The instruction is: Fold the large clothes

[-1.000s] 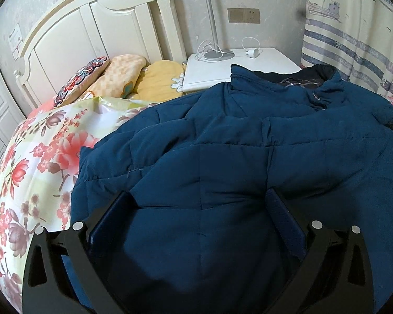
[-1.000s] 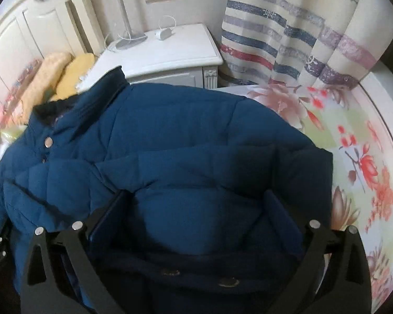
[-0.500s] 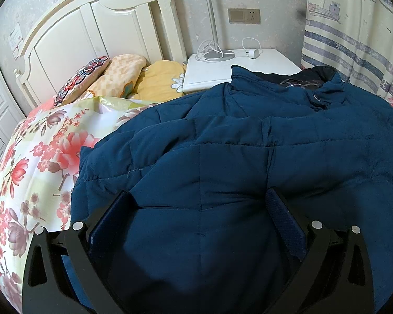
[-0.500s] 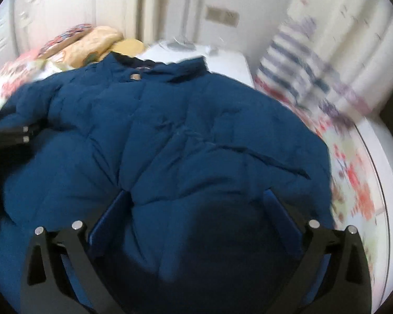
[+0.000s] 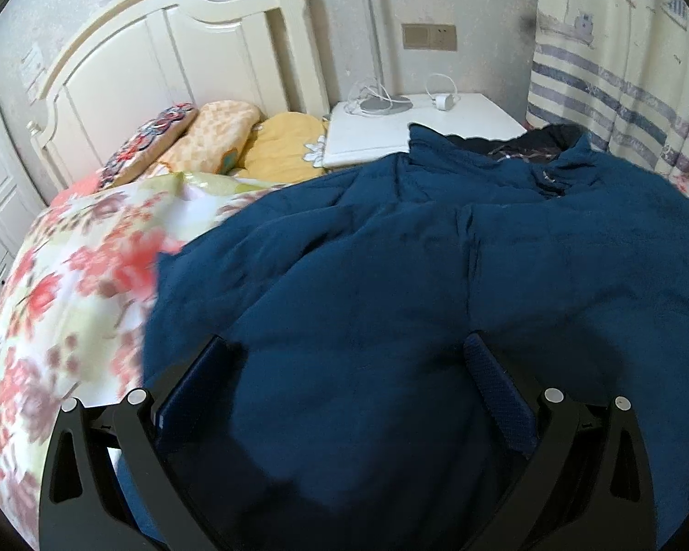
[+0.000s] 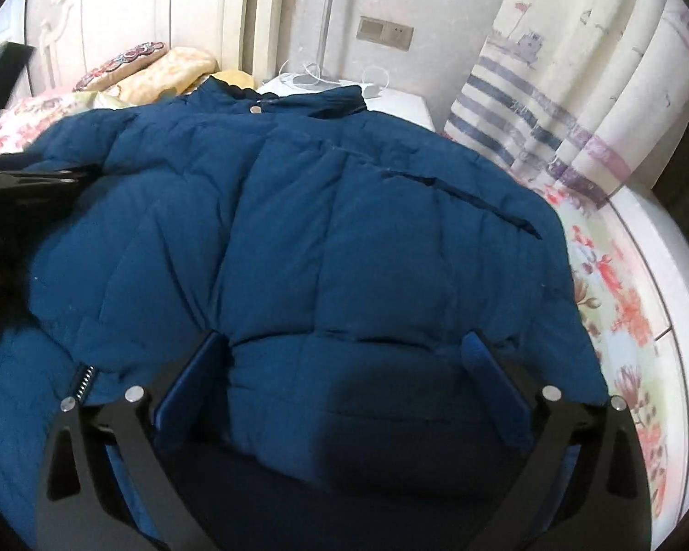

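A dark blue quilted padded jacket (image 5: 413,252) lies spread on the floral bed, its collar toward the nightstand. My left gripper (image 5: 349,367) hovers just over the jacket's near part, jaws wide apart with only fabric below them. In the right wrist view the same jacket (image 6: 321,229) fills the middle, with its collar and a snap button at the far end. Low over the jacket's near hem, my right gripper (image 6: 344,362) is open too. The left gripper's dark frame (image 6: 18,193) shows at that view's left edge.
Floral bedspread (image 5: 59,303) lies to the left and floral sheet (image 6: 620,303) to the right. Pillows (image 5: 216,133) rest against the white headboard (image 5: 170,59). A white nightstand (image 5: 418,124) carries a lamp base and cables. Striped curtain (image 6: 551,105) hangs at right.
The right gripper swung left and came to face the jacket's collar and headboard. The left gripper shifted slightly forward. Both stayed open.
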Tool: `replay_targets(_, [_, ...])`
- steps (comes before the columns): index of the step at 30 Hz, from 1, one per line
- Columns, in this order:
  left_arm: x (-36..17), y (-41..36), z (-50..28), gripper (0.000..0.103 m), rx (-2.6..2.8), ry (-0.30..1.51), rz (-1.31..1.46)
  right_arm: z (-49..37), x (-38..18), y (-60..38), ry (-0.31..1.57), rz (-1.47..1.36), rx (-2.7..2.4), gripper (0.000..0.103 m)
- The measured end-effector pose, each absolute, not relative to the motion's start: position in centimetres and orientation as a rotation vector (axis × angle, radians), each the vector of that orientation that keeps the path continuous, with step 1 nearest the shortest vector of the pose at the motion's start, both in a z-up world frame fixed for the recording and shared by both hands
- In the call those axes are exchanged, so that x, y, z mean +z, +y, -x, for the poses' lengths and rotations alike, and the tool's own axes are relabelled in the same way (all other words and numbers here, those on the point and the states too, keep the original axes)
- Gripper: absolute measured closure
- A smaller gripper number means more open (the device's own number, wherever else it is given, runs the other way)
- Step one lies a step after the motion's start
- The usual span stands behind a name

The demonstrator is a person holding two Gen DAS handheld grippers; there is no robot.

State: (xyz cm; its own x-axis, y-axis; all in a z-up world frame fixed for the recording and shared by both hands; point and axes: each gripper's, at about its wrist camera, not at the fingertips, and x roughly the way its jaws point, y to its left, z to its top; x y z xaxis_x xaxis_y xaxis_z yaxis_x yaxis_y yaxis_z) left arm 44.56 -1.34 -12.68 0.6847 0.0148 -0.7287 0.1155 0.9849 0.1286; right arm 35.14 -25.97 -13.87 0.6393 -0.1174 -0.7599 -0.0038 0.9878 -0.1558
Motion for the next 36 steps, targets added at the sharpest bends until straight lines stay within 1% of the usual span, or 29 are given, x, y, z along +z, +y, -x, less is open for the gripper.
replay_targets(2, [-11.5, 0.4, -42.1, 0.004, -0.069, 0.791, -0.123, -35.2, -13.8, -26.3, 0.876, 0.131, -0.057, 0.002])
replay_targets(4, [-11.5, 2.2, -40.3, 0.004, -0.056, 0.809, -0.076, -35.7, -13.9, -26.3, 0.875, 0.135, -0.058, 0.002])
replay_targets(7, [-13.8, 4.1, -39.2, 0.004, -0.084, 0.871, -0.070, -35.7, -13.9, -26.4, 0.873, 0.132, -0.058, 0.002])
replay_targets(9, [-13.8, 4.6, -39.3, 0.004, -0.095, 0.882, -0.040, -35.6, -13.9, -26.4, 0.871, 0.139, -0.061, 0.002])
replay_targets(12, [-13.9, 3.5, -39.6, 0.004, -0.049, 0.898, -0.109, -35.4, -13.6, -26.6, 0.884, 0.117, -0.044, 0.002])
replay_targets(14, [-12.9, 2.7, -38.4, 0.005, -0.034, 0.904, -0.114, -34.3, -12.3, -26.9, 0.924, 0.103, -0.042, 0.003])
replay_targets(16, [-11.3, 1.4, -36.0, 0.005, -0.111, 0.854, -0.113, -31.8, -10.5, -27.6, 0.870, 0.063, -0.055, 0.003])
replay_targets(18, [-10.7, 0.1, -34.0, 0.005, -0.140, 0.831, -0.153, -30.0, -9.8, -28.4, 0.855, 0.046, -0.079, 0.003])
replay_targets(20, [-11.5, -1.7, -32.3, 0.005, -0.194, 0.856, -0.182, -28.9, -11.2, -29.6, 0.918, 0.031, -0.095, 0.003])
replay_targets(22, [-13.4, -3.1, -31.7, 0.005, -0.208, 0.904, -0.226, -28.8, -14.0, -30.3, 1.012, 0.036, -0.091, 0.002])
replay_targets(23, [-14.9, -3.7, -31.8, 0.004, -0.188, 0.921, -0.256, -28.2, -14.3, -30.9, 0.972, 0.000, -0.067, 0.002])
replay_targets(24, [-15.0, -3.4, -31.6, 0.004, -0.190, 0.886, -0.224, -28.0, -14.3, -31.2, 0.980, -0.014, -0.064, 0.002])
replay_targets(25, [-15.1, -3.0, -31.7, 0.004, -0.199, 0.901, -0.204, -27.7, -14.1, -31.2, 1.000, -0.009, -0.079, 0.002])
replay_targets(28, [-14.4, -1.8, -31.3, 0.005, -0.184, 0.938, -0.162, -26.2, -12.9, -30.3, 1.009, 0.013, -0.104, 0.003])
replay_targets(30, [-12.9, -1.2, -28.6, 0.005, -0.209, 0.881, -0.151, -23.7, -11.9, -28.5, 0.957, 0.028, -0.020, 0.003])
replay_targets(32, [-12.7, -1.4, -25.8, 0.005, -0.243, 0.850, -0.179, -22.0, -12.7, -26.5, 0.970, 0.114, 0.043, 0.003])
replay_targets(34, [-13.9, -1.9, -24.1, 0.005, -0.240, 0.866, -0.255, -21.2, -14.4, -25.2, 1.005, 0.192, 0.066, 0.003])
replay_targets(35, [-15.1, -1.9, -23.6, 0.004, -0.237, 0.883, -0.290, -20.6, -14.4, -25.6, 0.965, 0.171, 0.067, 0.003])
replay_targets(36, [-15.3, -1.7, -23.6, 0.004, -0.248, 0.874, -0.268, -20.6, -14.4, -25.8, 0.980, 0.145, 0.070, 0.002])
